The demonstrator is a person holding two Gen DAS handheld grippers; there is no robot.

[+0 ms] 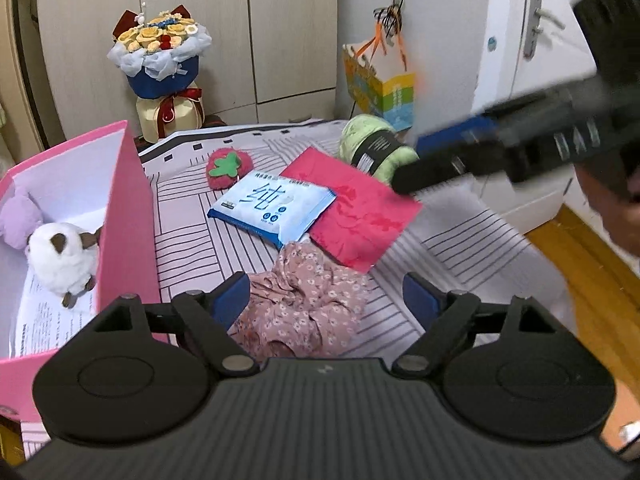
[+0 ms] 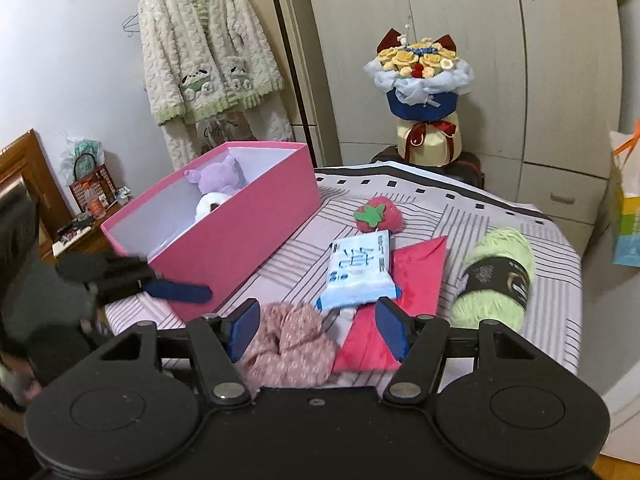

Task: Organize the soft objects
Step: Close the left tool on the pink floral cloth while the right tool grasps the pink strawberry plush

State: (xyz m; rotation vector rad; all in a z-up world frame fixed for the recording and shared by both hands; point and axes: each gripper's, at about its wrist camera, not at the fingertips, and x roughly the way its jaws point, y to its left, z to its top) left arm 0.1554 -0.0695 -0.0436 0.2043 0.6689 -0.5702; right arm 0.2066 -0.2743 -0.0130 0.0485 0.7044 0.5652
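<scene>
Matt pink card on the box (image 2: 240, 236), white paper lining inside. Fluffy pile on the white plush (image 1: 60, 256) and the lilac plush (image 2: 218, 174). Glossy plastic film wraps the tissue pack (image 1: 274, 206); the red cloth (image 1: 360, 216) under it looks thin and smooth. Floral fabric (image 1: 304, 300) lies crumpled and soft. Green yarn (image 2: 496, 276) is fuzzy, with a glossy black paper band. Striped bedsheet (image 1: 460, 256), woven cloth. Wardrobe (image 2: 480, 60), smooth laminate, metal handles.

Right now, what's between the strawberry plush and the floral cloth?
In both wrist views, the wipes pack lies between the strawberry plush and the floral cloth, its right end overlapping the red sheet. Striped cover shows beside it.
</scene>
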